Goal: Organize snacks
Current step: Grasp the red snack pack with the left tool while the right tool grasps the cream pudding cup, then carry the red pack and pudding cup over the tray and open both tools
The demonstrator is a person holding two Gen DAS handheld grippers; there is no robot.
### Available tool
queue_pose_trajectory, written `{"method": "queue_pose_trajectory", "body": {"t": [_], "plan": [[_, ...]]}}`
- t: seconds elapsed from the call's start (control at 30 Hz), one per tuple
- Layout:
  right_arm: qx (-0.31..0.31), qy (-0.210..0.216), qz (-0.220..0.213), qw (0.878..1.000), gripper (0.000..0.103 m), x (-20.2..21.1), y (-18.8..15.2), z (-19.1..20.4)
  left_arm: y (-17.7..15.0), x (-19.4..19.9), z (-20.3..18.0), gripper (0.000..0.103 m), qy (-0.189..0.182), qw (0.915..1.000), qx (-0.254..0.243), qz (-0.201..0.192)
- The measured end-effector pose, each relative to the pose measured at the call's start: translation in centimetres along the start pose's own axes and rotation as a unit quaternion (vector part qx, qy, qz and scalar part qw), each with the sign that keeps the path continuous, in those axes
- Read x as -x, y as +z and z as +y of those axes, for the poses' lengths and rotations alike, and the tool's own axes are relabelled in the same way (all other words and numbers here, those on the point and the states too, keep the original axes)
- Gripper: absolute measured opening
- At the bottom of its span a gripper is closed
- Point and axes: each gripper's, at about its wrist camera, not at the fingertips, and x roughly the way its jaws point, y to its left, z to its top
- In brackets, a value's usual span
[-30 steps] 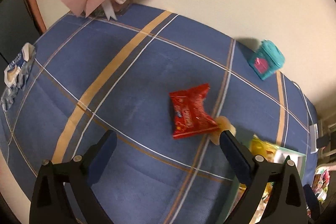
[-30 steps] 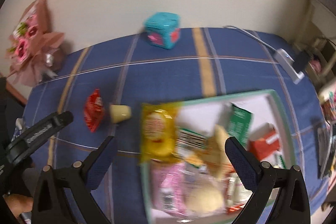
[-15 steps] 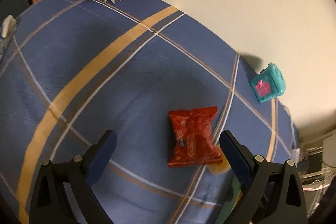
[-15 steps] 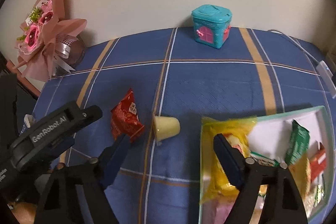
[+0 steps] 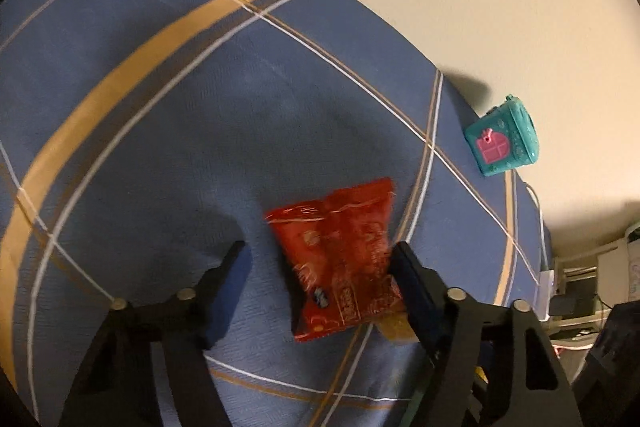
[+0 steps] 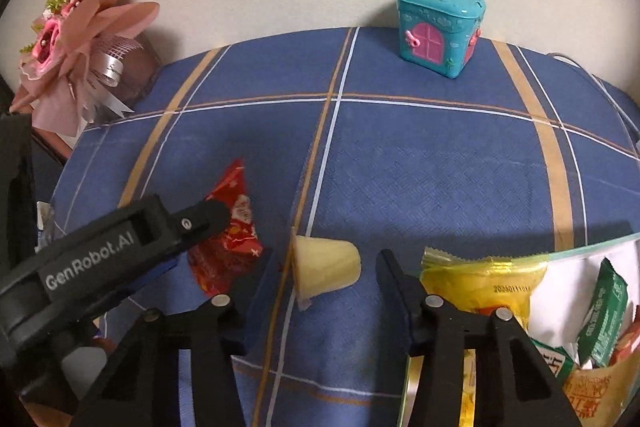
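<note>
Both tools closing, nothing gripped yet: left tool (image 5: 320, 267) should centre on red packet (image 5: 340, 263), right tool (image 6: 326, 267) on jelly cup (image 6: 326, 267), mid-bench.

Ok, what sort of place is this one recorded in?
Probably a home, perhaps a living or dining room: a table under a blue plaid tablecloth stands against a plain wall, with a wrapped pink bouquet, a teal toy house and a tray of snacks on it.

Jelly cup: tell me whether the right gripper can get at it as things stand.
Probably yes. The jelly cup lies on its side between the closing jaws of the right gripper, with nothing between them; the yellow packet sits just outside.
</note>
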Motion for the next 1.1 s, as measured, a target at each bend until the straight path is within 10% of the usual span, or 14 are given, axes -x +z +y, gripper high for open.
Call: {"method": "queue_pose_trajectory", "body": {"t": [0.23,0.37,1.1], "plan": [[0.011,-0.010,0.009,1.000,0.041,-1.6,-0.2,0.4,-0.3,-1.0,-1.1,0.068,0.012,0.9997,-0.019,-0.003],[0.012,-0.008,0.010,1.000,0.040,-1.7,-0.4,0.6,-0.3,-1.3,-1.1,0.046,0.008,0.9999,-0.014,-0.002],[0.021,0.005,-0.010,1.000,0.040,6.1,-1.4,2.3,-2.2,6.9,-2.0,0.043,0.005,0.9995,-0.008,-0.030]]}}
